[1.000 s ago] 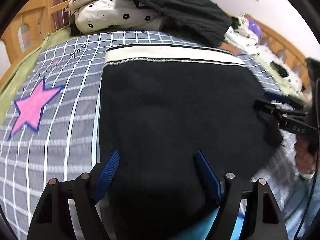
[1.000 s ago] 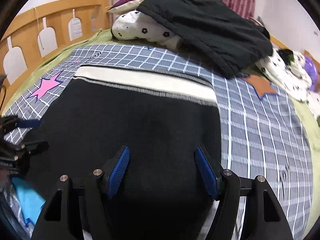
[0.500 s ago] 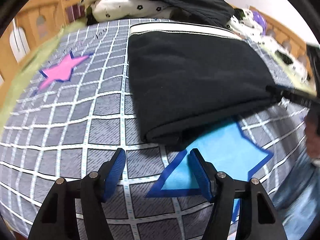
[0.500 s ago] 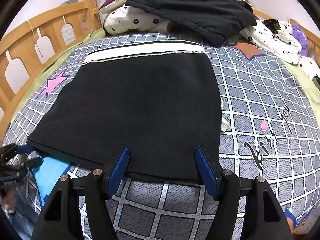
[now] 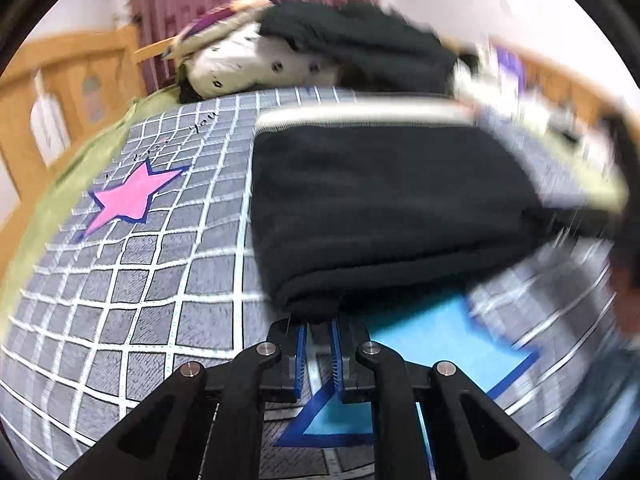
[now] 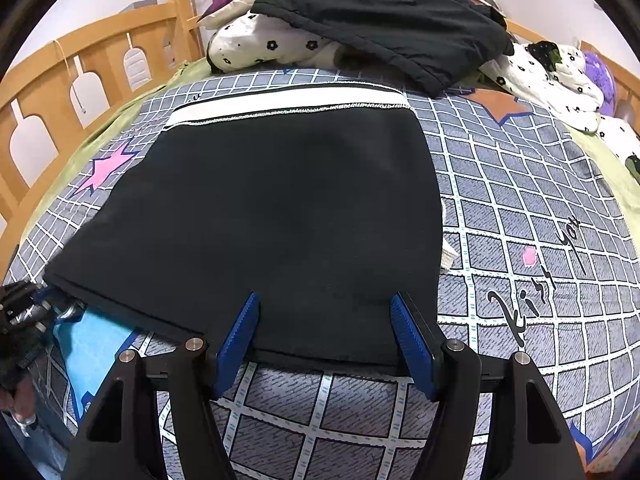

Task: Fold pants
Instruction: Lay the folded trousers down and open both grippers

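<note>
Black folded pants (image 6: 280, 208) with a white waistband (image 6: 288, 106) at the far end lie flat on the checked bedspread (image 6: 520, 208). In the left wrist view the pants (image 5: 380, 200) fill the middle, blurred by motion. My left gripper (image 5: 319, 324) is shut on their near left corner, a dark fold of cloth caught between its blue pads (image 5: 301, 356). The right wrist view shows the left gripper (image 6: 44, 296) at that same corner. My right gripper (image 6: 323, 300) stands open, its fingers either side of the pants' near edge, right of the middle, pads clear of the cloth.
A black garment (image 6: 380, 12) lies on flowered bedding (image 6: 260, 44) at the head of the bed. A wooden rail (image 6: 60, 80) runs along the left. More flowered bedding (image 6: 560, 76) sits far right. A person's hand (image 6: 20, 400) is at the lower left.
The left gripper drew back from over the pants to their near left corner and its jaws closed on it. The right gripper drew back to the near edge, still open.
</note>
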Action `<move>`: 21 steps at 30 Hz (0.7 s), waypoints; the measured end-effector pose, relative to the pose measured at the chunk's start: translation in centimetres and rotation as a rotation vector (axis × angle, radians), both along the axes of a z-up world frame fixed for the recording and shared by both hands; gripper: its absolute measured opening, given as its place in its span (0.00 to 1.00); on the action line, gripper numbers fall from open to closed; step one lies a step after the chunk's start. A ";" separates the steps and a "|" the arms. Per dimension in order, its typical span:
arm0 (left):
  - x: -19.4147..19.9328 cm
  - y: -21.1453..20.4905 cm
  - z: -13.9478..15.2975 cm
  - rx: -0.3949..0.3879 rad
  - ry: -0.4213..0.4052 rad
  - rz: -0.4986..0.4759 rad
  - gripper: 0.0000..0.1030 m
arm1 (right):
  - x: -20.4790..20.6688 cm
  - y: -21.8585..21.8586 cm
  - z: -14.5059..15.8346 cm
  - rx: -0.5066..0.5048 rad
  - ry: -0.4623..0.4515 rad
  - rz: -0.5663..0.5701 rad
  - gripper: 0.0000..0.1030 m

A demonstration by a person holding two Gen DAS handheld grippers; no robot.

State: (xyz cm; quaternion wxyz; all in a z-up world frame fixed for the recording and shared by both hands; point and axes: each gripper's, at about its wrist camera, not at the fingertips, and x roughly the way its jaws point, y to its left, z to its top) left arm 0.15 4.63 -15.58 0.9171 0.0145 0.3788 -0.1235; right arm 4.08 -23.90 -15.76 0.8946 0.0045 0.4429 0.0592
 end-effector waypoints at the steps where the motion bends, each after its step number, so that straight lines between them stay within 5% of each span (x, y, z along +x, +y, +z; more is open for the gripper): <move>1: 0.2 0.9 0.1 -0.064 0.014 0.012 0.10 | 0.0 -0.1 0.0 0.004 0.000 -0.002 0.66; 5: 1.5 1.9 -3.1 -0.098 0.149 0.050 0.10 | -0.1 0.1 -0.2 0.005 0.003 -0.003 0.66; 11: 0.7 1.8 -2.4 -0.080 0.162 0.032 0.17 | -0.2 -0.1 0.4 -0.003 -0.001 0.027 0.66; 15: -0.4 3.3 -1.2 -0.078 0.143 0.064 0.38 | -1.0 -2.0 2.4 0.046 -0.093 -0.008 0.66; 21: -1.6 5.0 1.0 -0.158 0.071 0.093 0.40 | -0.6 -4.2 2.7 0.104 -0.114 -0.090 0.66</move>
